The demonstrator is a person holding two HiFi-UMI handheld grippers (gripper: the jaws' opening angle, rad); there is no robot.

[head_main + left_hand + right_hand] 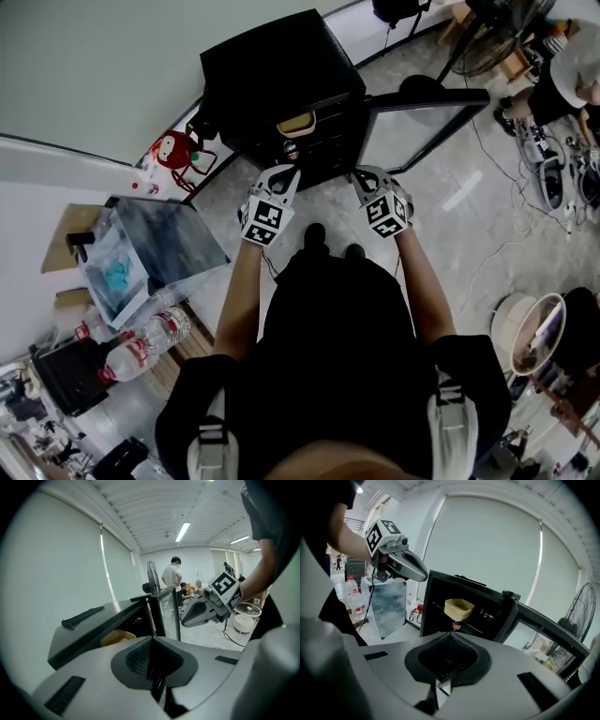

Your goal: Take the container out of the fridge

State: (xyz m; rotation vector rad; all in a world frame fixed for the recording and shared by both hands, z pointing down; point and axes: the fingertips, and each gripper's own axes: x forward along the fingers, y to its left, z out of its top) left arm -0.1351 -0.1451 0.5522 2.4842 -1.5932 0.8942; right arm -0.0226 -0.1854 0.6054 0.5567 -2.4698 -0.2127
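Note:
A black mini fridge (281, 84) stands on the floor in front of me, its glass door (422, 127) swung open to the right. On an upper shelf inside sits a pale yellow container (296, 123), also seen as the container (459, 609) in the right gripper view and partly as the container (117, 637) in the left gripper view. A small red-labelled bottle (455, 626) stands below it. My left gripper (286, 172) and right gripper (362, 174) hover side by side just short of the fridge opening. Both are shut and hold nothing.
A red toy (172, 150) sits left of the fridge. A glass-sided box (155, 246) and water bottles (142, 343) stand at the left. A fan (497, 37), floor cables (506, 211) and a seated person (562, 75) are at the right.

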